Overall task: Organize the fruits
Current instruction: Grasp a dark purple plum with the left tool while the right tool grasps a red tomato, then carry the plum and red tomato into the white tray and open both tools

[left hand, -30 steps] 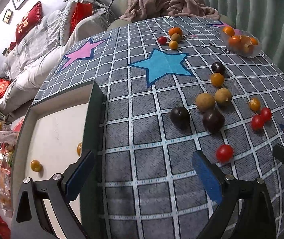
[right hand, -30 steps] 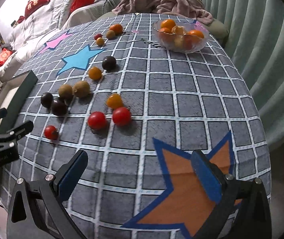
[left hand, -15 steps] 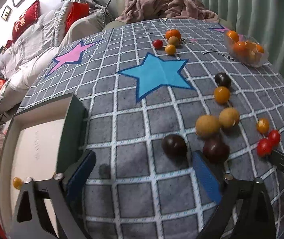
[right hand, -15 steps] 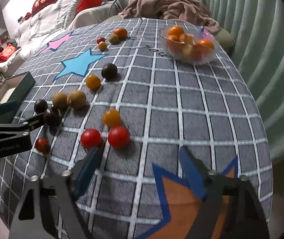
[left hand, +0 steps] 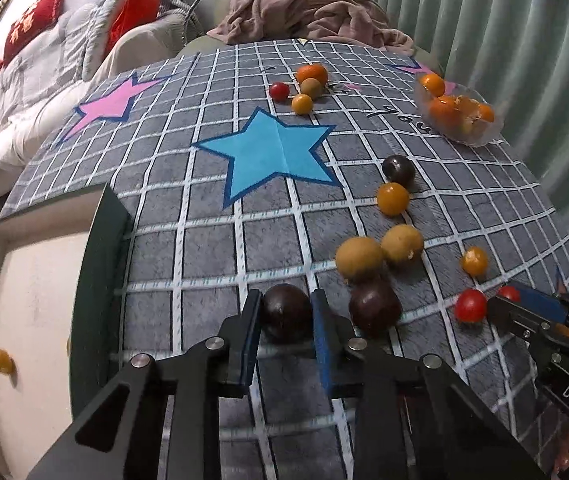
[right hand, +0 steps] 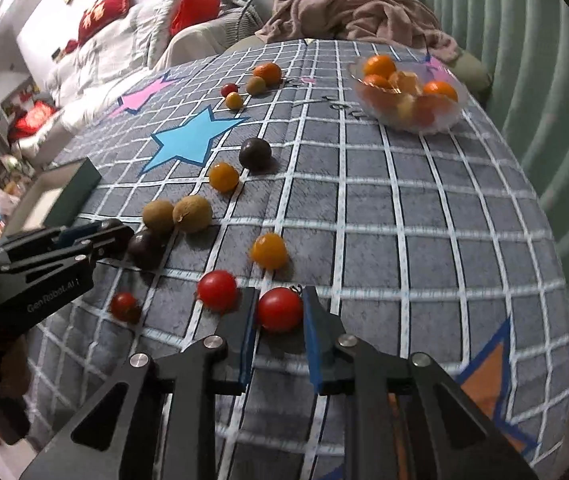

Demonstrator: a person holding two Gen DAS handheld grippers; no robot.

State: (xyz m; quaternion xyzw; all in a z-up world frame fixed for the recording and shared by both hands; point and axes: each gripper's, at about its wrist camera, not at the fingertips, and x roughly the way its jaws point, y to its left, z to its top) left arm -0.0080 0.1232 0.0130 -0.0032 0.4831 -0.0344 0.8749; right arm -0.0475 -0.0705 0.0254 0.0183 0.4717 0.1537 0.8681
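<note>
**Both grippers pinch fruit on the cloth**

My left gripper [left hand: 286,314] has narrowed onto a dark plum [left hand: 286,312], pads touching both sides, just right of the tray [left hand: 100,280]. My right gripper [right hand: 278,312] is likewise narrowed around a red tomato [right hand: 279,309], well right of the tray. Another tomato [right hand: 217,290] sits just left of it. Farther off lies the blue star [left hand: 272,152]; beyond it, far right of the tray, the glass bowl [right hand: 440,120] holds oranges.

Box [left hand: 104,264] cut off at left edge; right gripper's [left hand: 524,312] far finger hidden behind near one.
</note>
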